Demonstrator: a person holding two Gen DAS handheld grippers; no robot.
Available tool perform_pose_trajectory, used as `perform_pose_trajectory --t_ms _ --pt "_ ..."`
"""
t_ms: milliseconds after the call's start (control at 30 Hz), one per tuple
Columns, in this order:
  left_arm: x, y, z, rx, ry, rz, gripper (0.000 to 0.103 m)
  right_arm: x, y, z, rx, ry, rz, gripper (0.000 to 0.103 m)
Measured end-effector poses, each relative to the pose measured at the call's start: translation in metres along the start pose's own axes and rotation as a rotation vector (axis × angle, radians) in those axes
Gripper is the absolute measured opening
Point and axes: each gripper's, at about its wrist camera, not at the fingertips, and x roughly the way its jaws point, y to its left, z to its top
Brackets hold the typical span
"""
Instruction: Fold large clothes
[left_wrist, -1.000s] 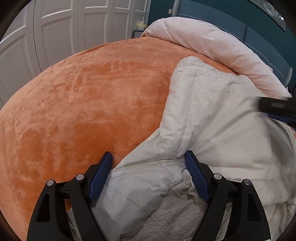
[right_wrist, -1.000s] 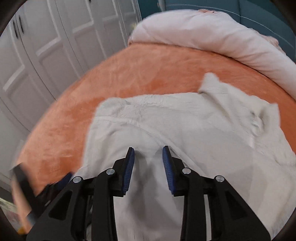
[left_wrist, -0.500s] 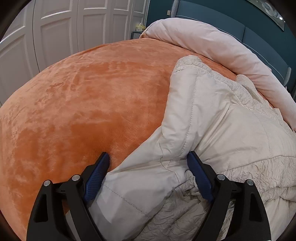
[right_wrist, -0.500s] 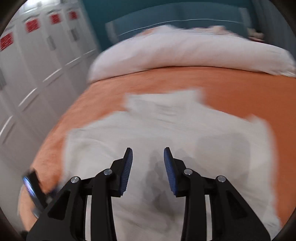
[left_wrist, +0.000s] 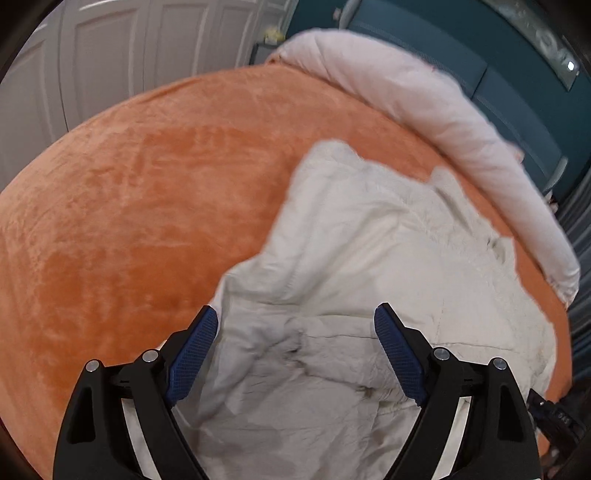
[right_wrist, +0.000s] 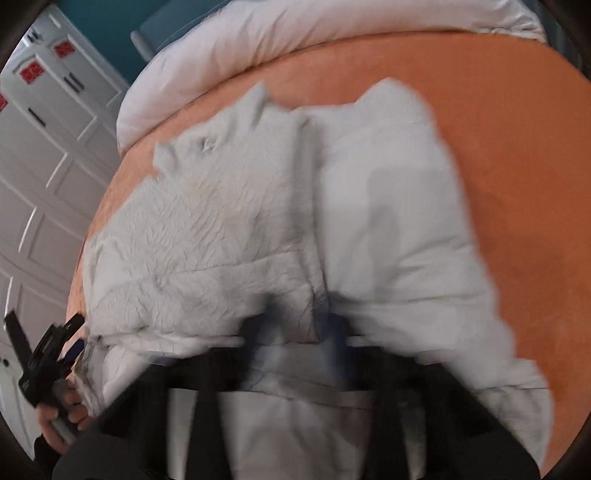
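A large cream padded coat (left_wrist: 388, 258) lies spread on a bed covered by an orange plush blanket (left_wrist: 129, 221), with a pale rolled duvet (left_wrist: 424, 110) along the head edge and white wardrobe doors (left_wrist: 110, 55) beyond the far side edge. Compared with a second ago, the right gripper (right_wrist: 303, 332) has swept across the garment toward the bed's near edge, and its view is now smeared with motion. Its jaws were partly apart then; now they are closing, almost together, over a bunched ridge of cream fabric at the coat's near hem. The blur hides whether the pads truly pinch cloth. The left gripper (left_wrist: 295, 354) has lifted a little above the coat's crumpled near corner, so more of the garment shows beneath it than before. Its blue-padded fingers (left_wrist: 192, 354) stand wide apart, released, with wrinkled fabric below them but nothing pressed between them. In the right wrist view that same tool appears at the left side edge of the bed, held by a hand (right_wrist: 59, 410). This looks like the start of a fold: one side seizing the hem, the other free to take a second hold.
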Motion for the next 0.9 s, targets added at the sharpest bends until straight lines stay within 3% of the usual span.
perform_pose_trajectory --t_ms 33,133,200,233,333,433,500,533,567,633,733,800,900 --pt "0.008 -0.006 0.001 0.035 0.018 0.015 0.080 -0.016 0.011 0.000 -0.048 -0.081 0.020 0.006" --pt "0.025 -0.011 -0.005 0.110 0.037 0.104 0.075 -0.054 0.011 0.000 -0.061 -0.208 0.030 0.005" --pt "0.033 -0.006 -0.012 0.127 0.017 0.117 0.081 -0.031 -0.013 -0.004 -0.011 -0.137 -0.018 0.003" --pt "0.035 -0.005 -0.013 0.130 0.011 0.126 0.081 0.007 -0.031 -0.012 -0.011 -0.033 -0.155 0.000" --pt "0.038 -0.008 -0.012 0.142 0.020 0.165 0.081 0.007 -0.043 -0.008 0.069 -0.013 -0.071 0.000" --pt "0.012 0.001 -0.007 0.112 0.035 0.130 0.079 -0.039 -0.038 -0.008 0.075 -0.082 0.001 0.003" --pt "-0.019 0.011 -0.012 0.100 0.009 0.069 0.081 -0.086 -0.036 -0.020 0.028 -0.141 -0.008 0.022" --pt "-0.042 0.022 -0.018 0.103 0.002 0.029 0.086 -0.106 -0.039 -0.031 0.007 -0.158 -0.025 0.049" --pt "-0.055 0.031 -0.024 0.108 0.006 0.014 0.092 -0.129 -0.043 -0.048 -0.016 -0.169 -0.037 0.066" --pt "-0.080 0.052 -0.042 0.127 0.037 -0.009 0.092 -0.157 -0.056 -0.080 -0.052 -0.145 -0.065 0.069" --pt "-0.102 0.097 -0.088 0.121 0.155 0.004 0.092 -0.176 -0.083 -0.149 -0.050 0.002 -0.126 0.072" --pt "-0.107 0.118 -0.115 0.096 0.224 0.013 0.092 -0.170 -0.098 -0.186 0.004 0.084 -0.110 0.072" --pt "-0.122 0.130 -0.142 0.066 0.218 -0.011 0.089 -0.172 -0.115 -0.224 0.100 0.116 -0.069 0.068"
